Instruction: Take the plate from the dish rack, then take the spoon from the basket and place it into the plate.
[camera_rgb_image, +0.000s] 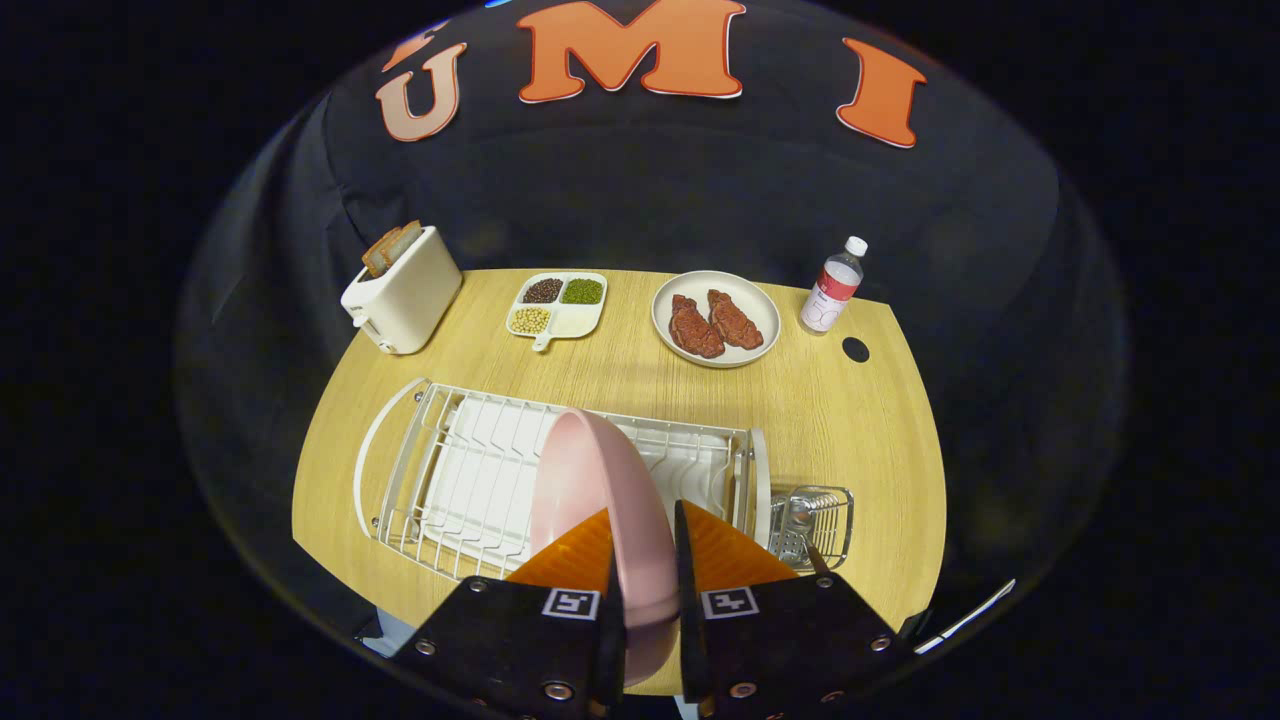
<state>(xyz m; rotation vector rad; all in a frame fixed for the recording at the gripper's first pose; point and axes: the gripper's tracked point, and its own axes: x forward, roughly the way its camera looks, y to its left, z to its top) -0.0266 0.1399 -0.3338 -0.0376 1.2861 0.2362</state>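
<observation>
A pink plate (590, 480) stands on edge between my two orange fingers, and my gripper (645, 525) is shut on its rim. The plate is held over the white wire dish rack (470, 470), near the rack's right half; whether it still rests in the slots is hidden by the fingers. Just right of the rack sits a small wire basket (812, 520) with the metal spoon (800, 510) lying inside it, close to my right finger.
At the back of the wooden table (880, 450) stand a white toaster (403, 290) with bread, a divided tray of beans (557, 304), a white plate with two pieces of meat (715, 318) and a water bottle (832, 286). A dark hole (855, 349) marks the tabletop.
</observation>
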